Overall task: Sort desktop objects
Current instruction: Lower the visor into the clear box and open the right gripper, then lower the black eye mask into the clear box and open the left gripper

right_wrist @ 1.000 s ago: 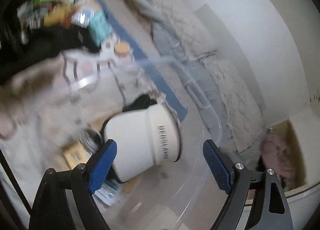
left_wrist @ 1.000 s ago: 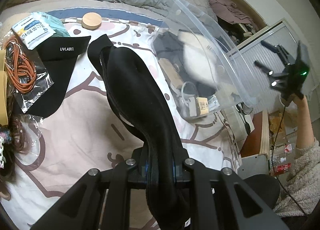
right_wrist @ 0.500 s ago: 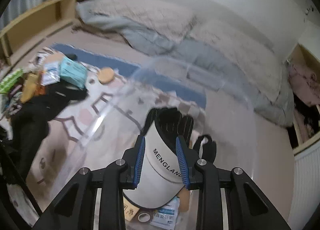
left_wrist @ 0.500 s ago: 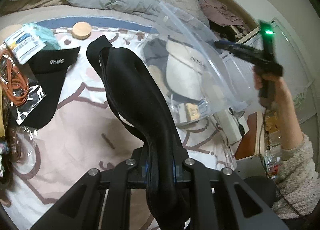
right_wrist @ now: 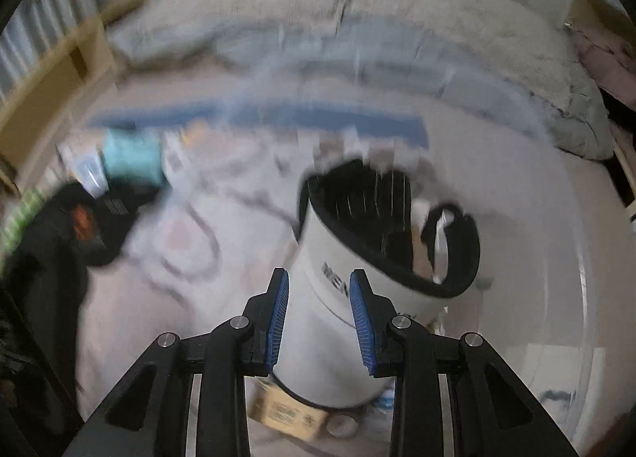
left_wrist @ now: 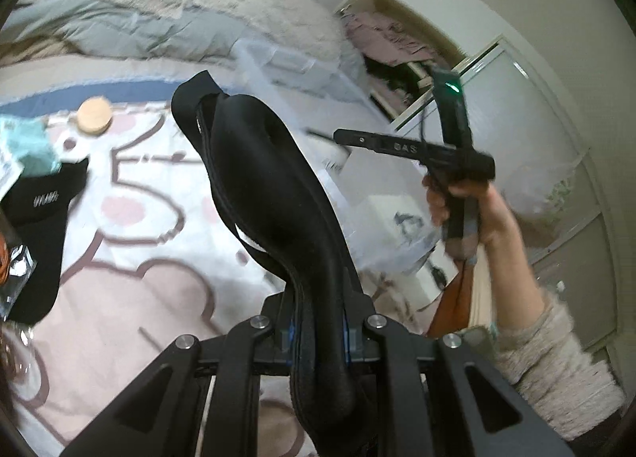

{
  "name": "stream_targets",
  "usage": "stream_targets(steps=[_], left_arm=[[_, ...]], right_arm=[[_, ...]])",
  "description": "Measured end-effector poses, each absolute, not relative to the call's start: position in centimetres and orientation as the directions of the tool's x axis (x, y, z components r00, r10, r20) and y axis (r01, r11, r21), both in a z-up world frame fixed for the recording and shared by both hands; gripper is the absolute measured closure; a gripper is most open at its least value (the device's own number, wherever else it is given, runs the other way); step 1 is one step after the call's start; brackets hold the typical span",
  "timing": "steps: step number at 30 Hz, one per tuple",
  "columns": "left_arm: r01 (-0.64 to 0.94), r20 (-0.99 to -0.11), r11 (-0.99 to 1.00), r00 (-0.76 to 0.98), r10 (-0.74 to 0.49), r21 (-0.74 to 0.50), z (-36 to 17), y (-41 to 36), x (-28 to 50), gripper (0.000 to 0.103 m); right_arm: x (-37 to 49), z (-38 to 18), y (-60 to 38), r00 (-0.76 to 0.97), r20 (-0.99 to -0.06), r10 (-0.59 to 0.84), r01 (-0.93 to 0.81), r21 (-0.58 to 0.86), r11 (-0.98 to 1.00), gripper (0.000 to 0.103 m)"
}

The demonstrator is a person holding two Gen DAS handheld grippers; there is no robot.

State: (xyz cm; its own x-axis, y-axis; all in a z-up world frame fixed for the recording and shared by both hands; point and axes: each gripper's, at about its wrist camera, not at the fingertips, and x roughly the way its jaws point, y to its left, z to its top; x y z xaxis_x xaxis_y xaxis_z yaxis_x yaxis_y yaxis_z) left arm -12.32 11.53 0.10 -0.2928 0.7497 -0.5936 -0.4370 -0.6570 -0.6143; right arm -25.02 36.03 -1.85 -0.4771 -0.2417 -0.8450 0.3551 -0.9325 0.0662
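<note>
Left wrist view: the left claw [left_wrist: 318,332] is clamped on a black visor [left_wrist: 262,186], which rises from between the fingers and arches up and to the left above the bed. A second black visor [left_wrist: 35,226] lies flat on the patterned blanket [left_wrist: 131,218] at the left edge. A round wooden lid [left_wrist: 94,115] lies on the blanket near the blue border. The clear plastic bin [left_wrist: 381,226] sits on the bed to the right. The right claw, side-on in the person's hand [left_wrist: 465,202], hangs over the bin.

Right wrist view: the frame is blurred. The right claw [right_wrist: 320,318] is partly open with nothing between its blue pads [right_wrist: 278,310]. It hangs directly above a white visor [right_wrist: 357,298] with black lining, which lies inside the clear bin [right_wrist: 572,298]. A small cardboard box [right_wrist: 286,413] lies under the white visor.
</note>
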Motion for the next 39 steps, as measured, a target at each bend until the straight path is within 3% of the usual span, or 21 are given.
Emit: stream_targets(steps=[6, 11, 18, 27, 35, 39], left_arm=[[-0.472, -0.557, -0.637, -0.318, 0.768, -0.609, 3.6, 13.6, -14.2, 0.087], [-0.514, -0.534, -0.629, -0.342, 0.773, -0.583, 6.5, 16.0, -15.8, 0.087], [-0.57, -0.519, -0.633, -0.376, 0.768, -0.524, 10.7, 21.3, -18.7, 0.087], [-0.512, -0.76, -0.833, -0.45, 0.469, -0.211, 7.7, 28.7, -23.6, 0.087], [-0.475, -0.844, -0.873, -0.508, 0.172, 0.109, 3.9, 32.0, -24.7, 0.087], [-0.437, -0.871, -0.886, -0.484, 0.089, 0.153, 2.3, 31.7, -25.5, 0.087]], right_arm=[[-21.4, 2.8, 38.4, -0.629, -0.693, -0.351, 0.358, 0.142, -0.923, 0.071], [-18.5, 5.4, 39.3, -0.724, -0.59, -0.357, 0.374, 0.099, -0.922, 0.071], [-16.5, 8.4, 42.7, -0.813, -0.431, -0.392, 0.336, 0.202, -0.92, 0.071], [-16.0, 9.4, 45.1, -0.851, -0.363, -0.38, 0.297, 0.264, -0.918, 0.071], [-16.7, 8.2, 45.1, -0.836, -0.413, -0.36, 0.272, 0.258, -0.927, 0.071], [-16.7, 7.4, 45.6, -0.824, -0.435, -0.363, 0.261, 0.278, -0.924, 0.071]])
